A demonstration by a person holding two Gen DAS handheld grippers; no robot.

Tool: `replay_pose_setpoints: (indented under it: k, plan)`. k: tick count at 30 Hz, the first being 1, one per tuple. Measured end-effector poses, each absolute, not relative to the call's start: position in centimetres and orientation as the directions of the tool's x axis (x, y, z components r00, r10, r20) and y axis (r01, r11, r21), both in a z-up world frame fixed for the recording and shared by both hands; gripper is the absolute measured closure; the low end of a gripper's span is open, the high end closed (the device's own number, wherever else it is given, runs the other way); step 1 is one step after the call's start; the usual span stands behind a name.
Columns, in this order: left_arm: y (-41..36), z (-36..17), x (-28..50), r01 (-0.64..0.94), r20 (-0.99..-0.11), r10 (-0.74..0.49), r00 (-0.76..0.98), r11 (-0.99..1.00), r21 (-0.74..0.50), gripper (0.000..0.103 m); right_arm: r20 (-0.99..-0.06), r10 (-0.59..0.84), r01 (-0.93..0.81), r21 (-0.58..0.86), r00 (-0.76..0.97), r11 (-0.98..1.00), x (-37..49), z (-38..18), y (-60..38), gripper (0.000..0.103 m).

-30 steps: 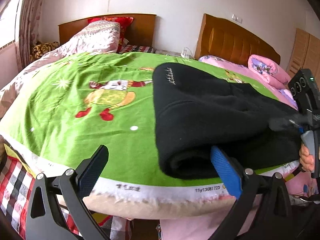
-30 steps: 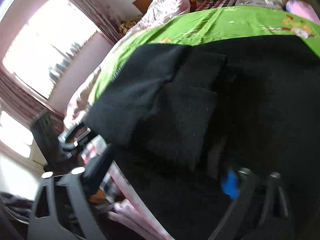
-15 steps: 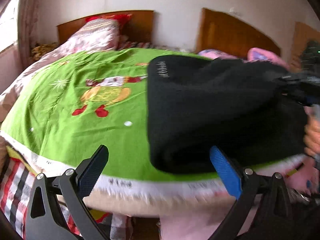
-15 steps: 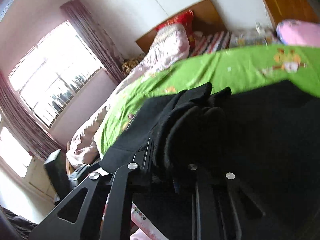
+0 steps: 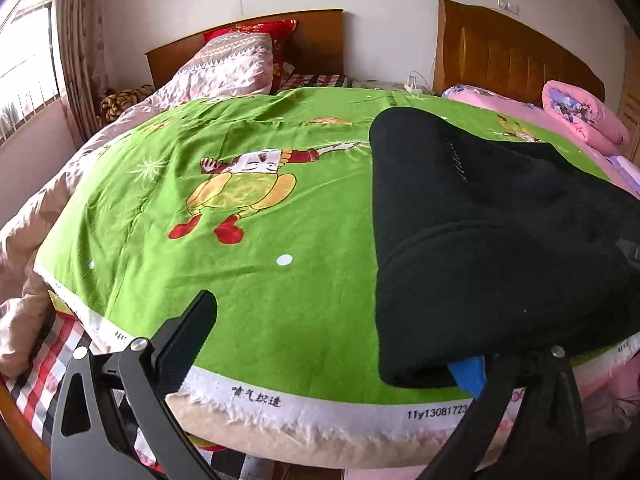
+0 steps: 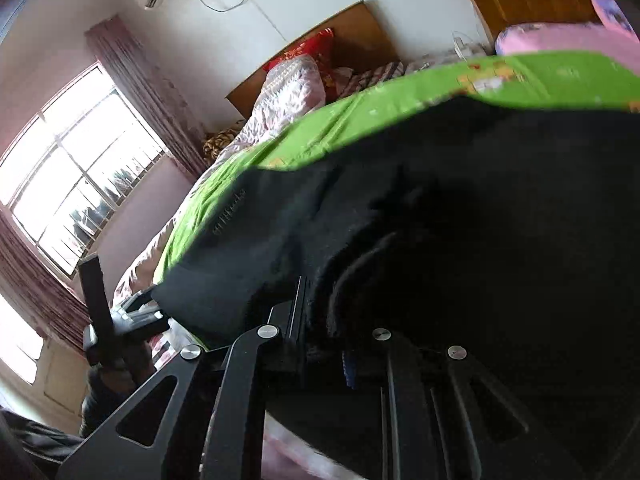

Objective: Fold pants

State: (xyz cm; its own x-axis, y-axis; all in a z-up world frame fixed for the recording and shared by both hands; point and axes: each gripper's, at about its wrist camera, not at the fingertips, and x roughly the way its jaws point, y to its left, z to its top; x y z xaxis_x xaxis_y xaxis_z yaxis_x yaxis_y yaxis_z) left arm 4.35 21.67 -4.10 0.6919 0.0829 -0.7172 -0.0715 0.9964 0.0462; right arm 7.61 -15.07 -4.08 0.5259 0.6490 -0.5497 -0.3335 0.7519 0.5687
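Observation:
Black pants (image 5: 480, 248) lie folded on the right side of a green cartoon bedspread (image 5: 248, 264); their right part is lifted. My left gripper (image 5: 332, 344) is open at the bed's front edge, its blue-padded right finger (image 5: 468, 372) tucked under the pants' near edge, its left finger over bare bedspread. My right gripper (image 6: 324, 320) is shut on a bunched layer of the pants (image 6: 460, 240) and holds it up. The left gripper's body (image 6: 116, 320) shows in the right wrist view.
Two wooden headboards (image 5: 516, 52) stand at the wall. A patterned quilt and red pillow (image 5: 236, 64) lie at the back left, pink bedding (image 5: 580, 116) at the back right. A window with curtains (image 6: 80, 184) is on the left. A checked sheet (image 5: 44, 360) hangs below the front edge.
My right gripper closed on the pants' right side and lifted it up and over toward the left. My left gripper stayed open at the front edge, its blue finger now under the pants.

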Motion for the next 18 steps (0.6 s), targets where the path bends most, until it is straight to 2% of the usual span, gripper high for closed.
replay_pose_setpoints:
  k: [6, 10, 14, 18]
  plan:
    - [22.2, -4.1, 4.5, -0.082, -0.735, 0.063, 0.675, 0.997, 0.01, 0.001, -0.538, 0.649, -0.38, 0.532, 0.538, 0.756, 7.4, -3.0, -14.7, 0.087]
    - [22.2, -4.2, 4.6, -0.082, -0.738, 0.056, 0.672, 0.997, 0.002, 0.001, -0.549, 0.657, -0.35, 0.565, 0.517, 0.747, 7.5, -4.4, -15.2, 0.087]
    - [21.9, -4.0, 4.6, -0.084, -0.739, 0.071, 0.67, 0.996, 0.02, 0.001, -0.545, 0.634, -0.338, 0.549, 0.549, 0.764, 6.4, -3.9, -15.7, 0.087]
    - [20.8, -3.7, 4.5, -0.075, -0.719, 0.123, 0.684, 0.992, 0.098, 0.002, -0.547, 0.605, -0.359, 0.496, 0.578, 0.791, 5.8, -2.9, -15.3, 0.088]
